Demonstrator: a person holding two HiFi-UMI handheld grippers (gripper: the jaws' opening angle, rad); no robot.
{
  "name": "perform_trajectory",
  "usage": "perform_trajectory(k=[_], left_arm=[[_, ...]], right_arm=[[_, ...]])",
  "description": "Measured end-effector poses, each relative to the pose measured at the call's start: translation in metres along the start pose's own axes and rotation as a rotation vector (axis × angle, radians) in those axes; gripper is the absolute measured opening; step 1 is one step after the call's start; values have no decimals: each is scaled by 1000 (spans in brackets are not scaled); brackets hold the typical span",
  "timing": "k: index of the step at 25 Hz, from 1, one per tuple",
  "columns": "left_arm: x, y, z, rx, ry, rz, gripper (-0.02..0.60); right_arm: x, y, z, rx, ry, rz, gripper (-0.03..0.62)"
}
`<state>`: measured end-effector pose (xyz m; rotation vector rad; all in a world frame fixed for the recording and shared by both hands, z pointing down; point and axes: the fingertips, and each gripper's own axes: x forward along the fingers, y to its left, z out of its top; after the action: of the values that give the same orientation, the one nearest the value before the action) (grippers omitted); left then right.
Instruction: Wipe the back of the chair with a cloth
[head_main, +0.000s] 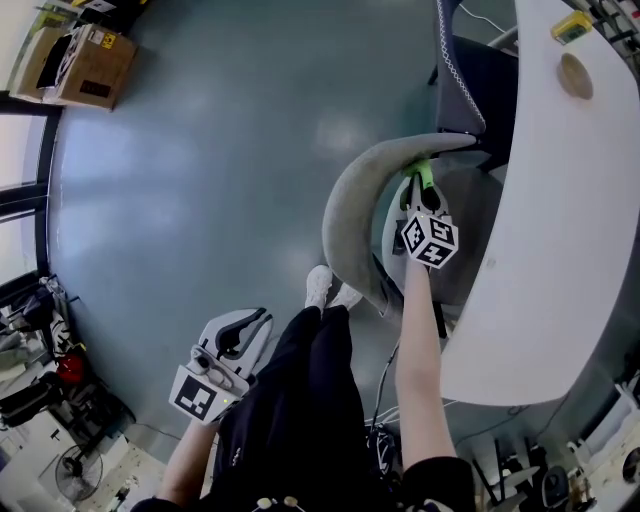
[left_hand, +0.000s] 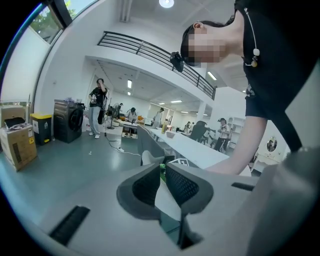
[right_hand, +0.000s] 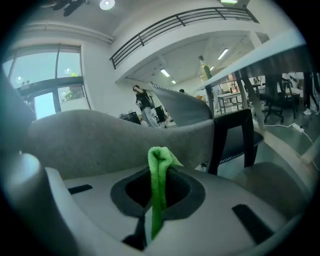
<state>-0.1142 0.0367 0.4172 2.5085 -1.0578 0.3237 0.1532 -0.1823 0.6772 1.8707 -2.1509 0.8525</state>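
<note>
Nearby, left gripper (head_main: 245, 325): low beside the person's leg, well apart from the chair; jaws a little apart with nothing between them, taking no part.
Right gripper (head_main: 418, 192): stretched forward at arm's length, jaws clamped on the cloth.
Cloth (right_hand: 159, 167): green, pinched in a fold that stands up past the jaws; its tip sits at the upper inner edge of the chair back, probably touching, though contact is not clear.
Chair back (head_main: 350, 205): grey, curved, upholstered; no mark shows which parts are wiped.
Progress: the cloth is gripped and at the back; I judge wiping at or near its start, with most of the curve left.
Worktop (head_main: 560, 200): white, just beyond the chair.
Floor (head_main: 220, 150): grey-green, with a cardboard box (head_main: 90, 65) far off.
</note>
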Motion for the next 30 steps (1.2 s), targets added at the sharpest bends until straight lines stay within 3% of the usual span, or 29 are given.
perform_trajectory(k=[6, 17, 24, 30], left_arm=[[-14, 1, -4, -5, 29, 19, 37], [-15, 9, 0, -9, 26, 36, 37], [-13, 4, 6, 4, 15, 28, 37], [-12, -1, 8, 8, 6, 17, 37]], right_arm=[[36, 3, -14, 60, 43, 16, 26], [27, 28, 28, 94, -48, 47, 26], [3, 77, 88, -6, -195, 182, 26], [-9, 133, 119, -92, -251, 326, 26]])
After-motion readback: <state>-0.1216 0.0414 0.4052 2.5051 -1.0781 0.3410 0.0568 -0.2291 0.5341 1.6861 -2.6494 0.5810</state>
